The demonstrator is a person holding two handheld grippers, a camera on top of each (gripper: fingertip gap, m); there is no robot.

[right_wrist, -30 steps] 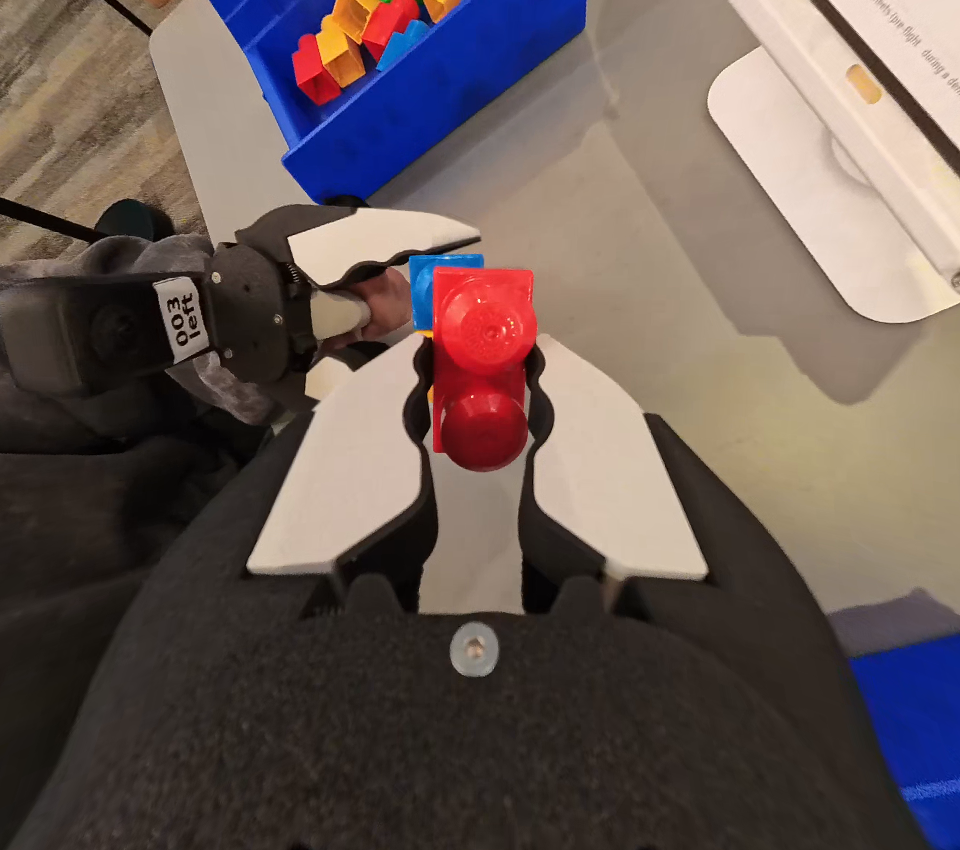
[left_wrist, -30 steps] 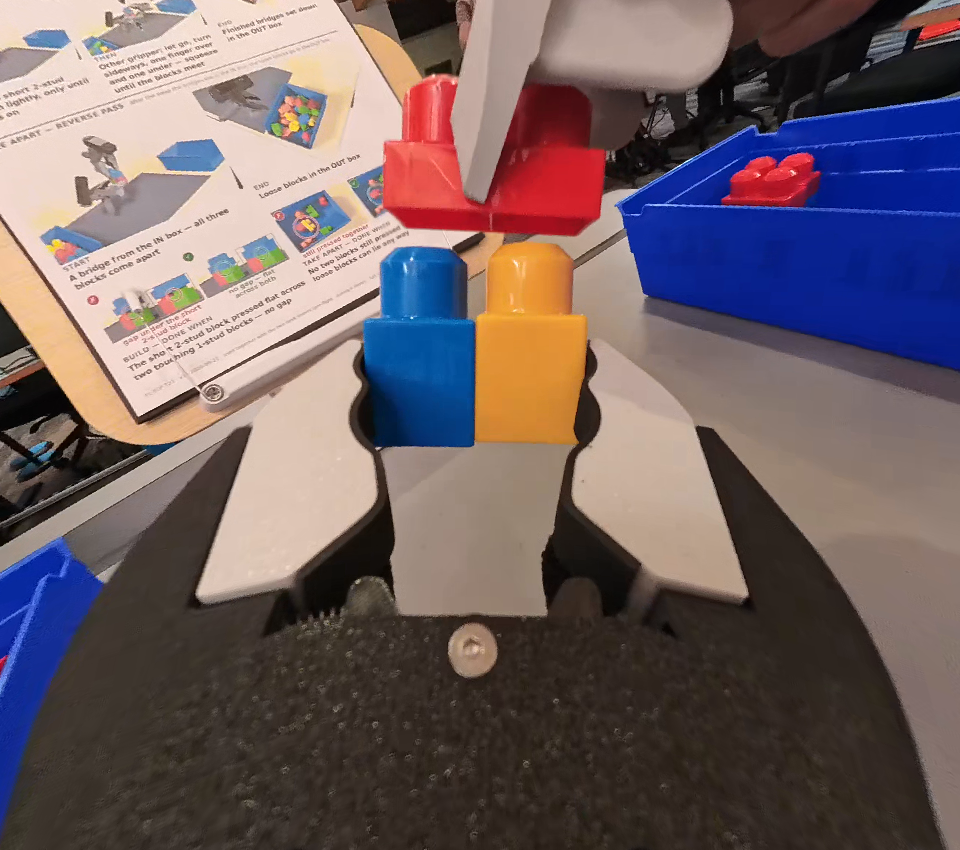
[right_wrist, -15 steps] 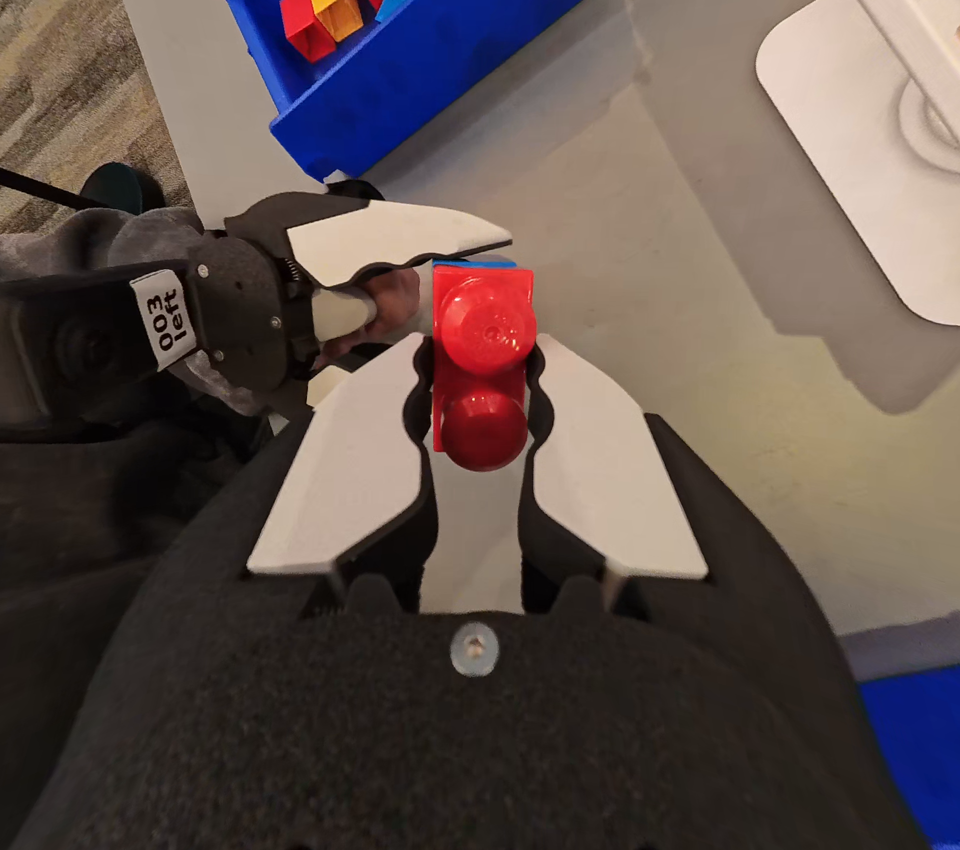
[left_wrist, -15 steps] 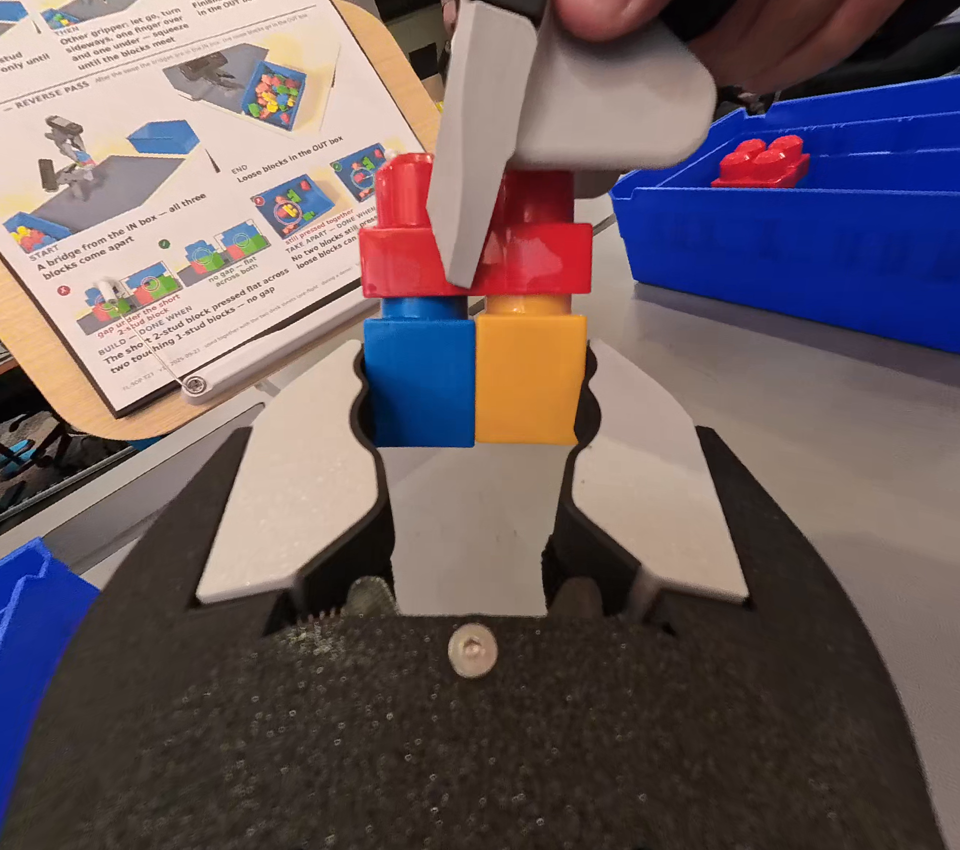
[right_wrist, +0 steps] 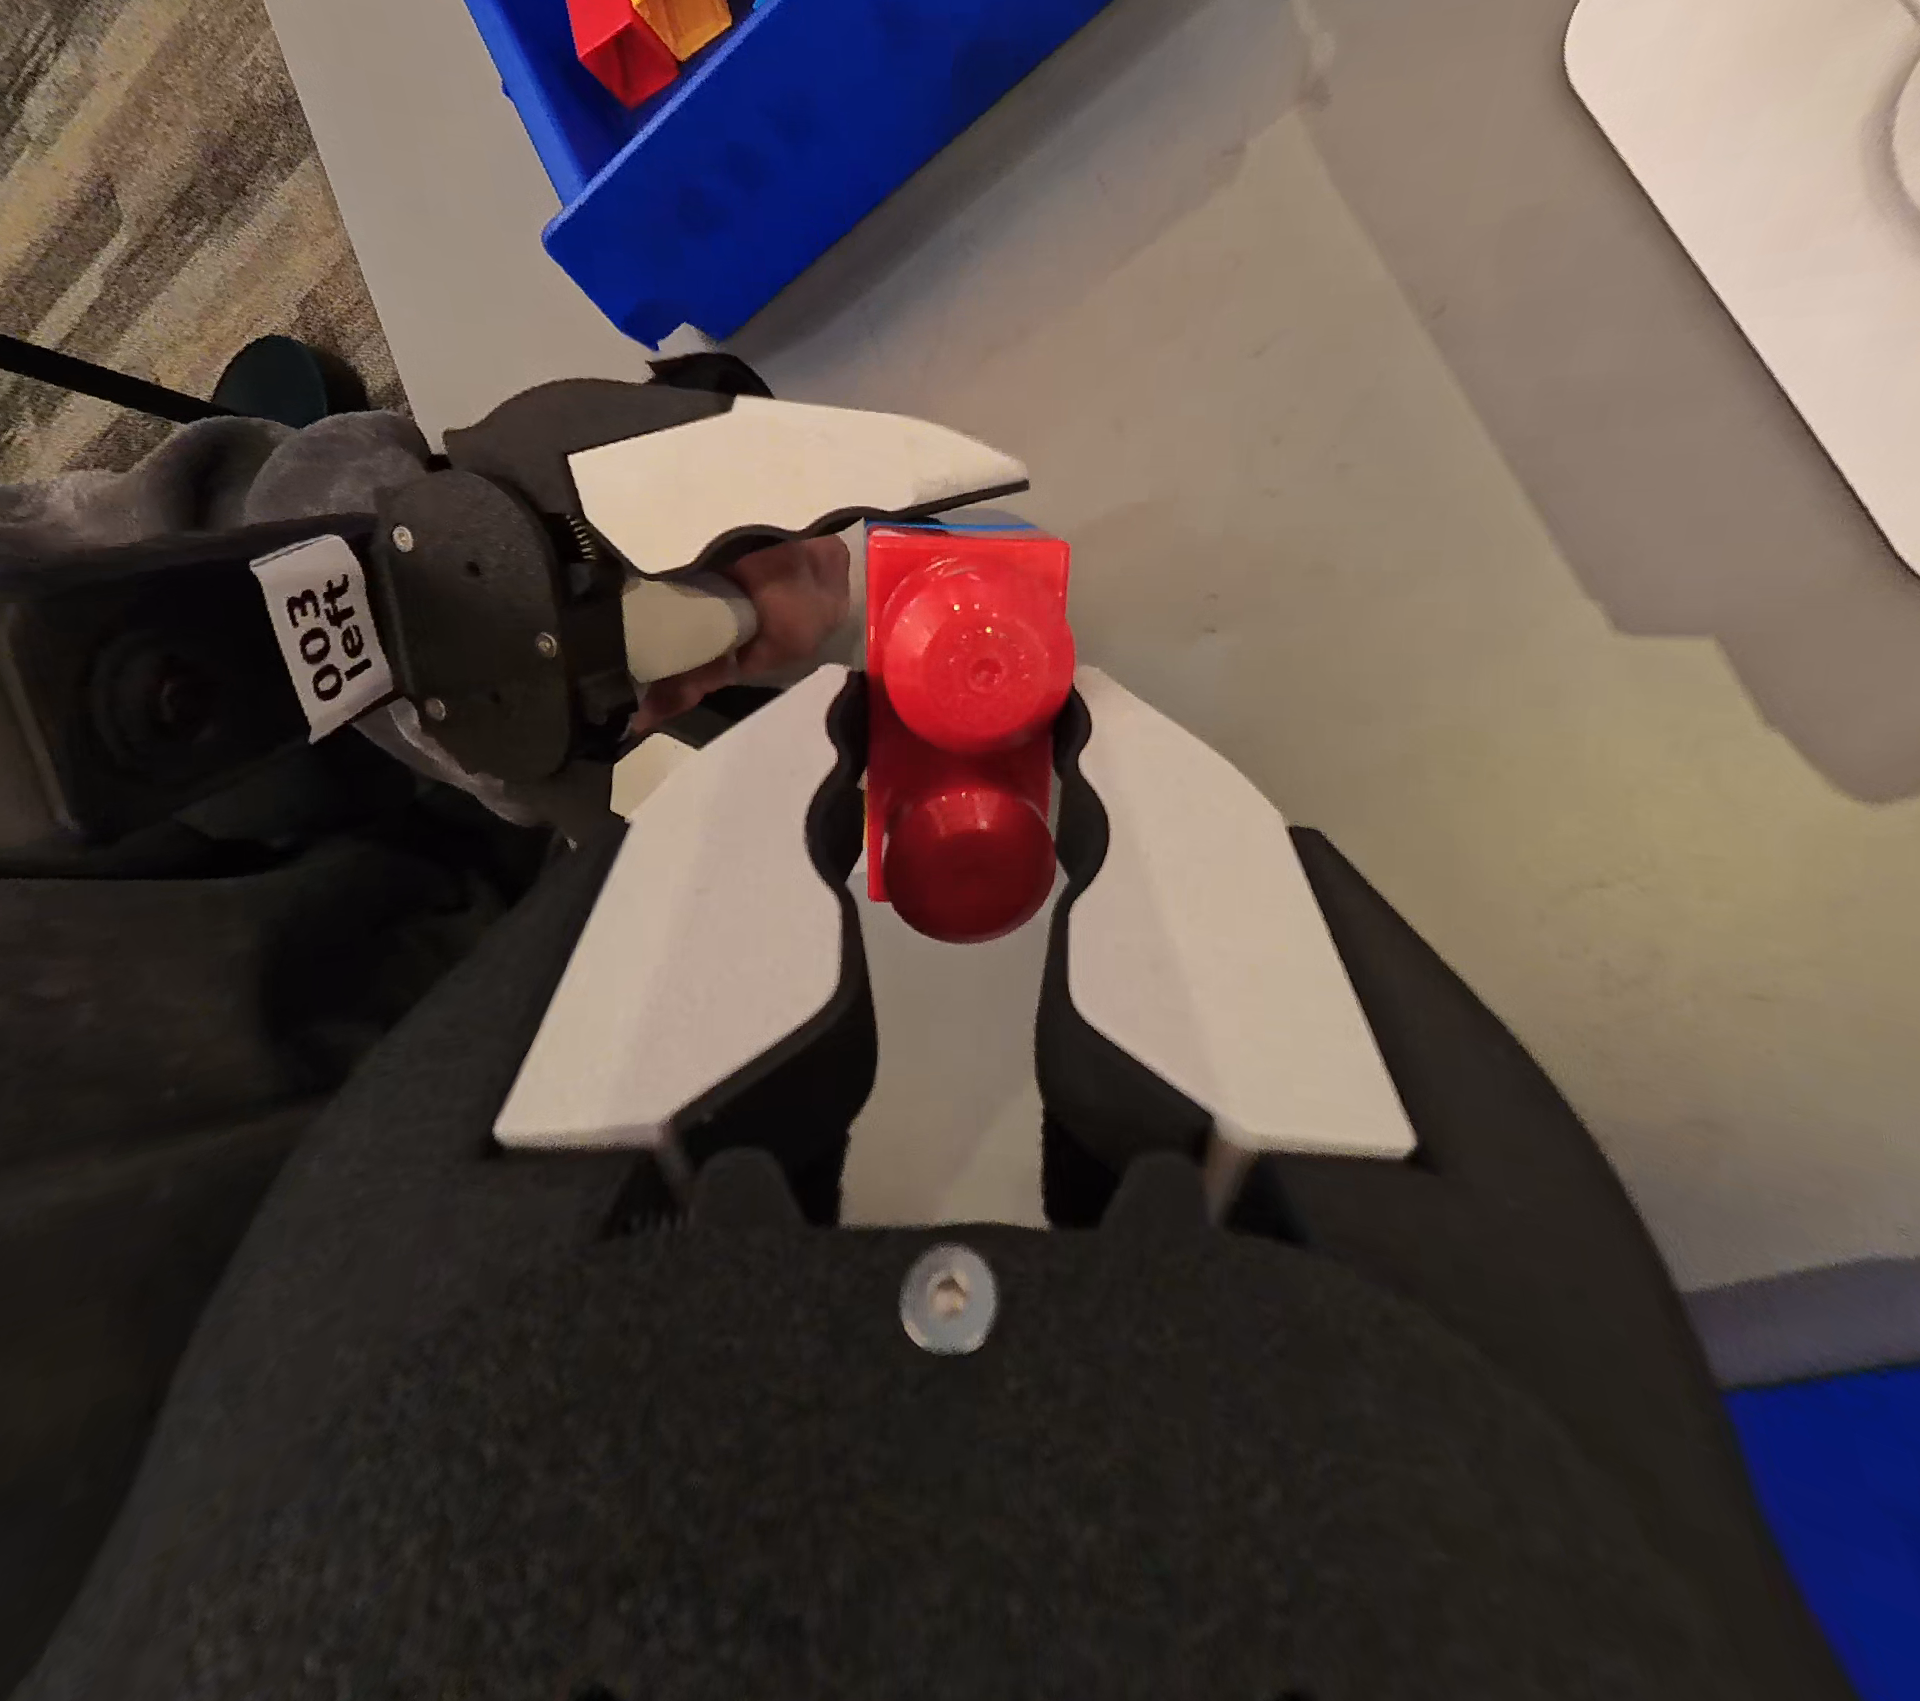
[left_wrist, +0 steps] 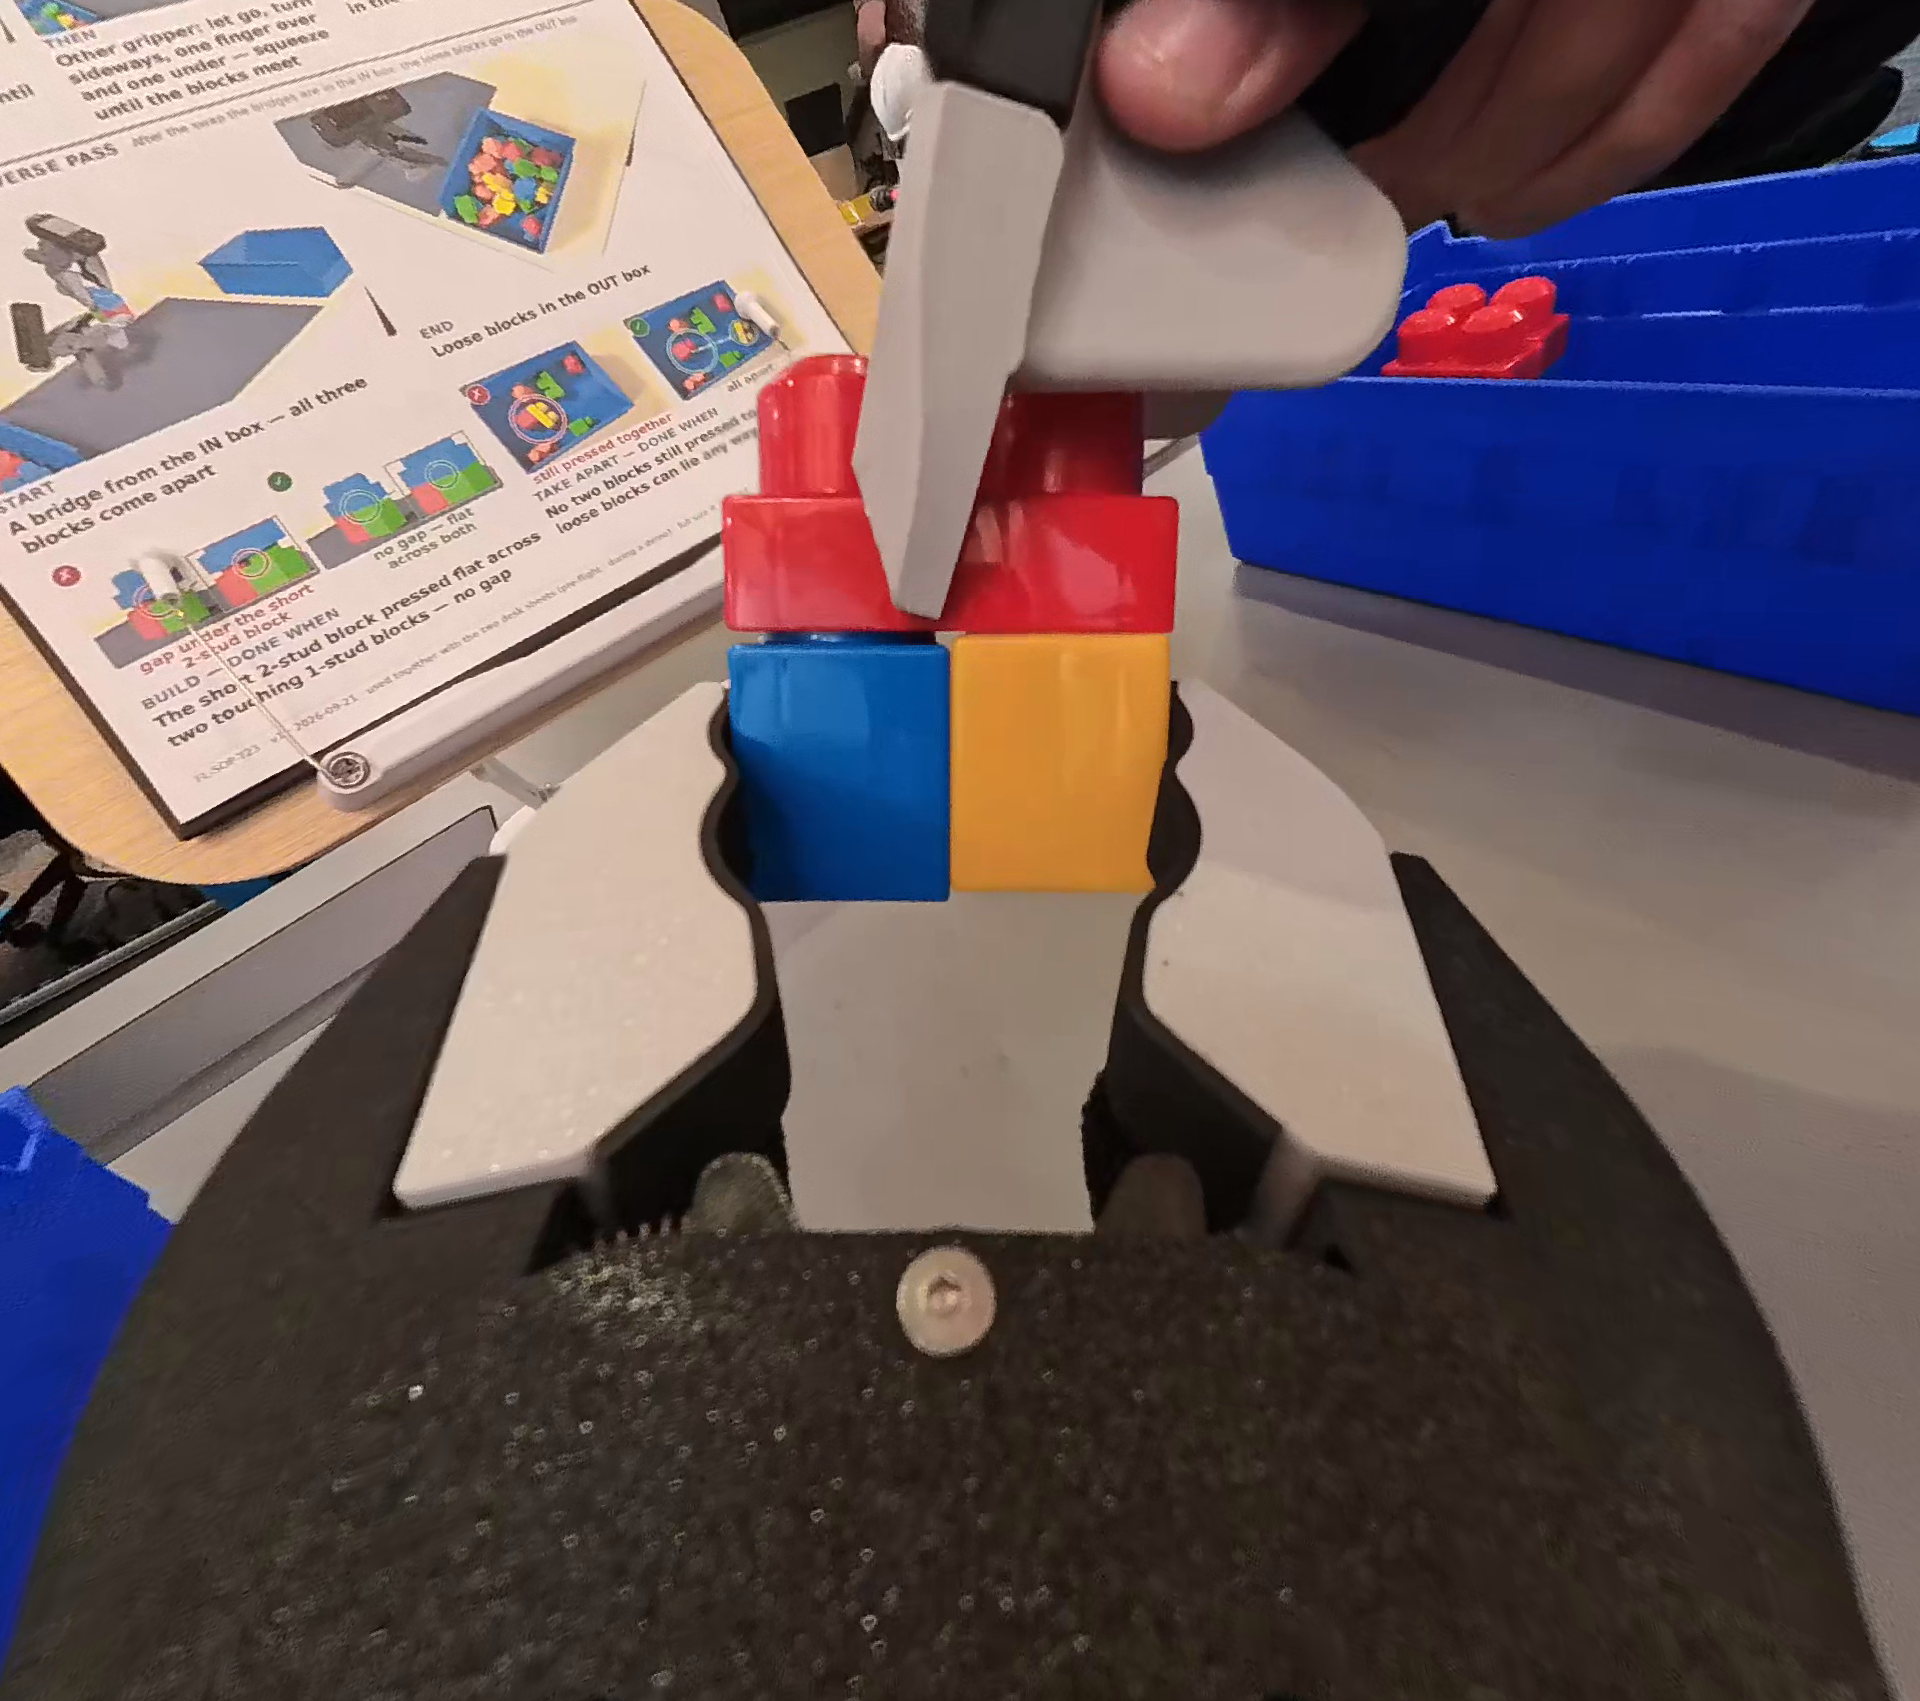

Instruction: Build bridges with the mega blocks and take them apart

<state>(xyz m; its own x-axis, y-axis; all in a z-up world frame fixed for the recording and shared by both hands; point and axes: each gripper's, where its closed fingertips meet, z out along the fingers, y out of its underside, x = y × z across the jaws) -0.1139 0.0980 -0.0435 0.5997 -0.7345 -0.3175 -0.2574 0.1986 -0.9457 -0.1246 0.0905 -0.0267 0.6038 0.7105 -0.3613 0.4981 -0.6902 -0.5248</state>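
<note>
A blue block and a yellow block are clamped side by side by the left gripper. A red 2-stud block is seated across both, gripped from above by the right gripper. A small gap is seen over the blue block.

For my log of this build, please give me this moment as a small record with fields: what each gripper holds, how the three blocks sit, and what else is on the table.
left gripper: shut on the blue block and yellow block, held side by side and touching
right gripper: shut on the red two-stud block, from above
red block seating: across both lower blocks; flush on yellow, a thin gap shows over blue
bin of loose blocks: beyond the left gripper
second blue bin: holds one red block
instruction sheet: on a stand
</note>
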